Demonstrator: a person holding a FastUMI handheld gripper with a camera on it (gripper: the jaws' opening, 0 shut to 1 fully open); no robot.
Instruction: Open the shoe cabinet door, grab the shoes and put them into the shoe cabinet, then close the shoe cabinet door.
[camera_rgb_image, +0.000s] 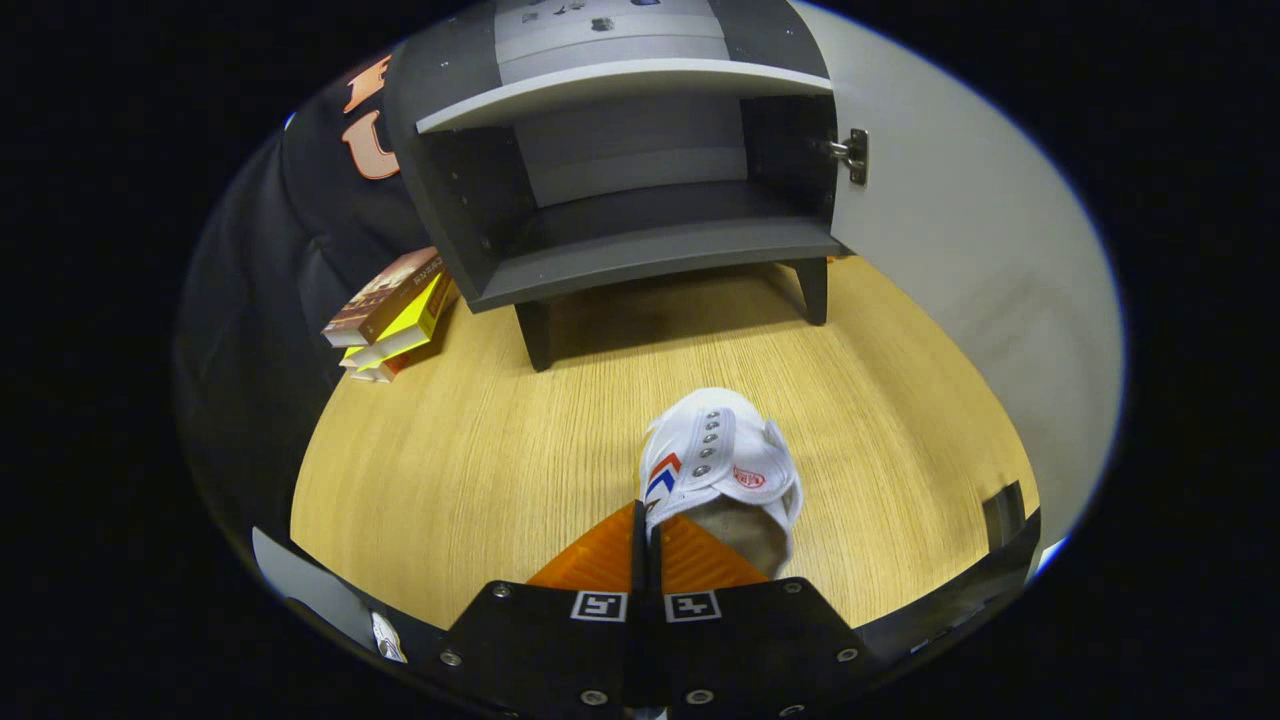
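wooden table, shoe cabinet, books, white shoe

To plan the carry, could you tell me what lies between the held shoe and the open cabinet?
Bare wooden floor in the gripper view. The gripper pinches the white shoe; the cabinet stands beyond.

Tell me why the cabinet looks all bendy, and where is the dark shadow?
In the gripper view the fisheye lens curves straight lines, so the shoe cabinet and its shelf bow like arcs. The darkest shadow lies on the wooden table under the cabinet, between its legs. Nothing looks blurred; the white shoe is sharp, just ahead of the gripper, whose jaws are pinched on its edge.
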